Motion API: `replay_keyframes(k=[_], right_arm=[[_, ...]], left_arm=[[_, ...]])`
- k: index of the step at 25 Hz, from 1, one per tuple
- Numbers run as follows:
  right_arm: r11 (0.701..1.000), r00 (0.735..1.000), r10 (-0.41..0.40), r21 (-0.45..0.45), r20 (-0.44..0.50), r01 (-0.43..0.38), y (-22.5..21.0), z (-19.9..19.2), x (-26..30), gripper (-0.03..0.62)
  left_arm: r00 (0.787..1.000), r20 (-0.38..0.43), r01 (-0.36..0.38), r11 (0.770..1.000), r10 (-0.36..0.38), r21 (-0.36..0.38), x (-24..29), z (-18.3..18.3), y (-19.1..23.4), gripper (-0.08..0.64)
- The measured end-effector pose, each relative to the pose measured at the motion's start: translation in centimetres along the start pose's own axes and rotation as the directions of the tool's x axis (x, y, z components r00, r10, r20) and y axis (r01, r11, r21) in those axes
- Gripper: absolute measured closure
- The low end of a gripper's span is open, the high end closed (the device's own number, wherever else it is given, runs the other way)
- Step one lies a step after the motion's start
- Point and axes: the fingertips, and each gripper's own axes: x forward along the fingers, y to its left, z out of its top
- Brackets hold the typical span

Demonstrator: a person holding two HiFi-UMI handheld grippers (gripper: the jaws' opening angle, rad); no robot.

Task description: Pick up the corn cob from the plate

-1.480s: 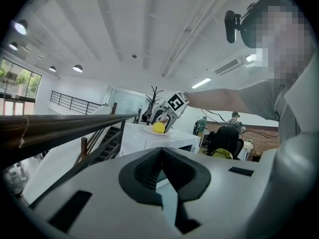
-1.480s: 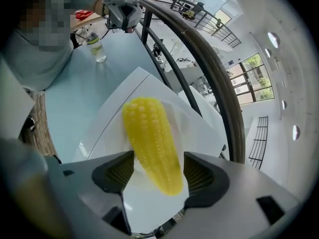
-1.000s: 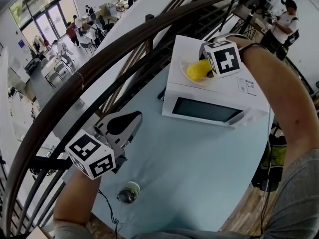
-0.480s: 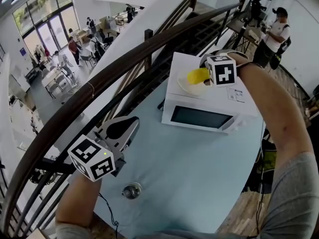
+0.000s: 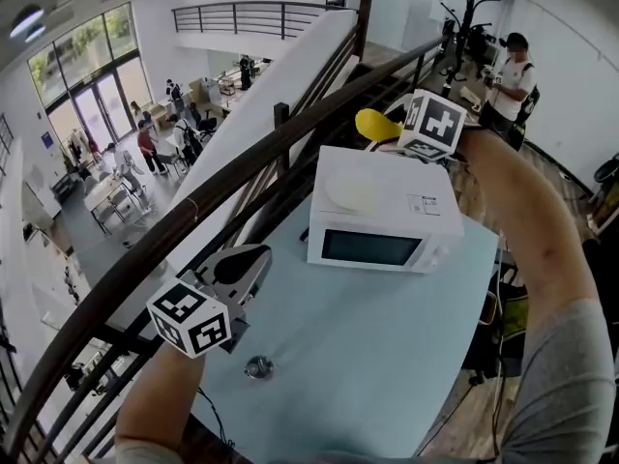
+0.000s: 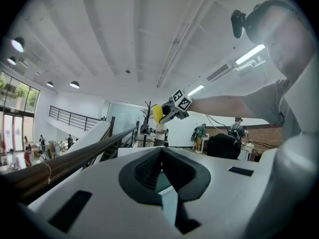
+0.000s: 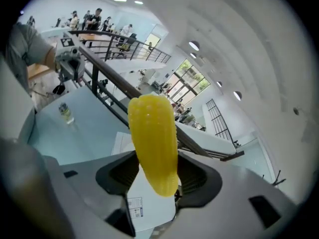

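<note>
1. The corn cob [image 5: 375, 124] is up in the air, above the far edge of the microwave [image 5: 382, 225]. The right tongs [image 5: 392, 135] hold it. Their jaws stand wide and press on both sides of one end, and the rest of the cob sticks out past them.
2. The plate [image 5: 350, 191] lies on top of the microwave, towards its left side. It is bare, below the cob and apart from it.
3. The microwave stands on the pale blue bench [image 5: 368, 346] with its door shut and facing the person. A sticker [image 5: 422, 204] sits on the right of its top.
4. The left tongs [image 5: 261, 254] are well apart from all this, at the bench's left edge. Their jaw tips are together with nothing between them.
5. A small bottle [image 5: 258, 366] stands on the bench just beside the left tongs.
6. A dark handrail [image 5: 193, 211] runs along the bench's left side. Beyond it is a hall with people below.
</note>
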Motion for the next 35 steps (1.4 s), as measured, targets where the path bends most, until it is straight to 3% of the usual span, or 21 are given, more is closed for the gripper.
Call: replay_keyframes(k=[6, 12, 19, 22, 27, 31, 35], right_arm=[[0.963, 0.979, -0.131, 0.257, 0.157, 0.087, -2.7, 2.2, -10.5, 0.344], [0.901, 0.94, -0.251, 0.41, 0.232, 0.14, -2.8, 2.3, -20.1, 0.344], [0.797, 0.89, -0.368, 0.584, 0.268, 0.154, 1.5, 2.0, -28.7, 0.344], [0.744, 0.871, -0.411, 0.651, 0.268, 0.151, 3.7, 0.7, -31.6, 0.344], [0.69, 0.852, -0.437, 0.715, 0.29, 0.11, 7.7, -1.9, -37.5, 0.344], [0.698, 0.84, -0.413, 0.715, 0.351, 0.044, 11.7, -4.5, -42.3, 0.342], [0.722, 0.823, -0.39, 0.692, 0.414, -0.006, 14.7, -7.3, -45.9, 0.343]], left_arm=[[0.997, 0.071, -0.005, 1.0, 0.006, -0.007, 0.1, 6.7, -1.6, 0.541], [0.992, 0.127, 0.011, 1.0, -0.014, 0.022, 0.0, 14.1, -4.3, 0.541], [0.982, 0.169, 0.077, 0.996, -0.084, 0.046, -1.0, 19.6, -8.4, 0.541], [0.978, 0.161, 0.121, 0.989, -0.133, 0.079, -0.8, 20.8, -11.7, 0.541], [0.977, 0.156, 0.133, 0.989, -0.143, 0.071, -2.4, 23.0, -19.0, 0.541], [0.984, 0.145, 0.099, 0.995, -0.1, 0.013, -4.6, 22.0, -25.6, 0.541], [0.991, 0.134, 0.02, 0.999, -0.023, 0.025, -6.5, 20.2, -31.4, 0.541]])
